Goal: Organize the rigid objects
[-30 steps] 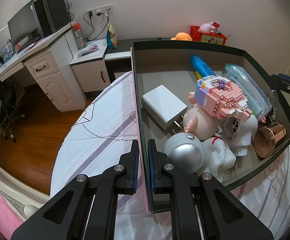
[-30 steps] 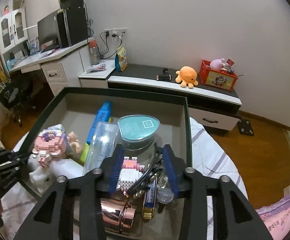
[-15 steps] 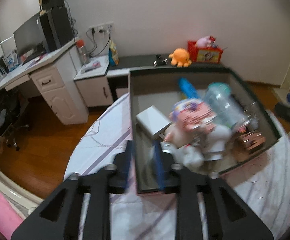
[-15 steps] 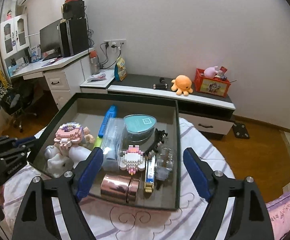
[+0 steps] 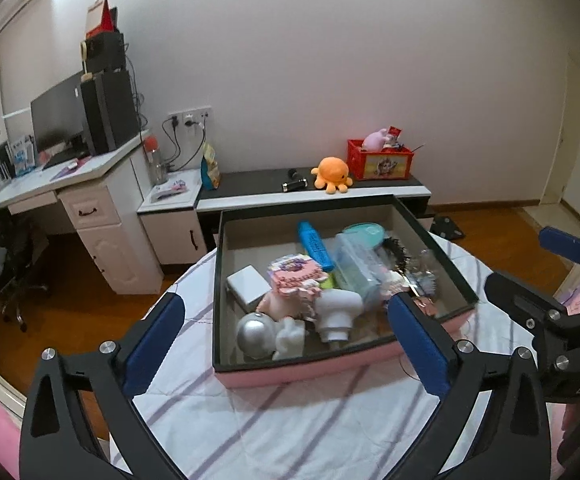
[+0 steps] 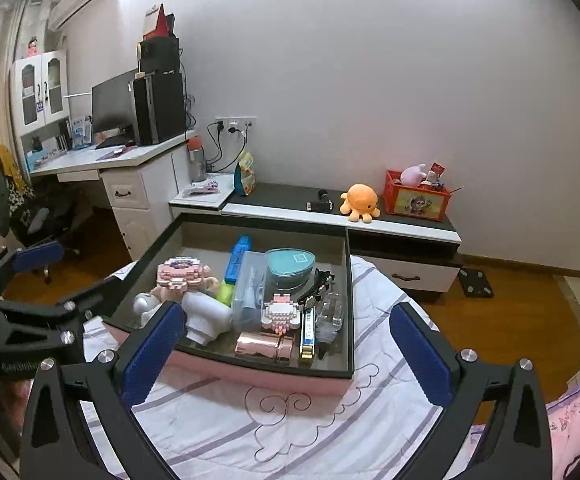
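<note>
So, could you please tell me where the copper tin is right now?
In the right wrist view the copper tin lies on its side against the box's near wall, right of centre, just before the pink brick figure.

We see a home bedroom: a desk (image 6: 102,162) with a monitor (image 6: 112,106), a low cabinet (image 6: 341,216) holding a plush octopus (image 6: 359,202), and striped bedding (image 6: 290,420).

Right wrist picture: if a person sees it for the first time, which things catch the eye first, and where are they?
First, the pink box crammed with small things, on the striped cloth at the centre; the pink brick figure and a rose-gold cylinder stand out inside. Then the orange octopus toy on the low cabinet by the wall. The right gripper frames the box, wide open and empty.
</note>
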{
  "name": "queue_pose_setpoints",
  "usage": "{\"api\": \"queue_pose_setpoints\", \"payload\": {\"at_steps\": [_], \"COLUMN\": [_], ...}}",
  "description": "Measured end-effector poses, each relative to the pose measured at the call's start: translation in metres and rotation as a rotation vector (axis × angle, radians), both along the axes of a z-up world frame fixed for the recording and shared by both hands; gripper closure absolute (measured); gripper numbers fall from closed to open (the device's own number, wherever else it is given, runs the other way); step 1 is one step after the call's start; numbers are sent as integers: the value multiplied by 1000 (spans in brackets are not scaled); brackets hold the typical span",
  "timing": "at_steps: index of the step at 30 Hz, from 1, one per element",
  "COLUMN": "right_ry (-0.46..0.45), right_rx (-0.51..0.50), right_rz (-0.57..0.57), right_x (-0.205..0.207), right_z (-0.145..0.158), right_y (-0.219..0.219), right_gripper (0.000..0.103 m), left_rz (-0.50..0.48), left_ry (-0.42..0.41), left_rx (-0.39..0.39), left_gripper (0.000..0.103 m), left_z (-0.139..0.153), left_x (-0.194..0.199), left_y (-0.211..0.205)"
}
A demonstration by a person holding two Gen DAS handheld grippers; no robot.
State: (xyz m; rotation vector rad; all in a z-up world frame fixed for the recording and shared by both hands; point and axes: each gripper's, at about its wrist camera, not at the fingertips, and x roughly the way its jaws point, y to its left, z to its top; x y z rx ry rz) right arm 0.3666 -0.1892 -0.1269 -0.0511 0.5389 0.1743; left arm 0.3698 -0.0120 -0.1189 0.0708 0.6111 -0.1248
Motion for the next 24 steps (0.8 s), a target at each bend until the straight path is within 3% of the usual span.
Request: {"api": "queue_pose_setpoints", "payload": {"at_steps": [24], "right_ry": [-172], "right_rx": [31], "right_rz": [-33], "right_x": [-100], "right_z": [33], "right_y": [-11], "right_gripper": [0], "left_rz": [50], "left_ry": [-236], "left_rx": [0], "left_gripper": [0], "left_z": [48], "left_x": [-109], "left_y": [-12]}}
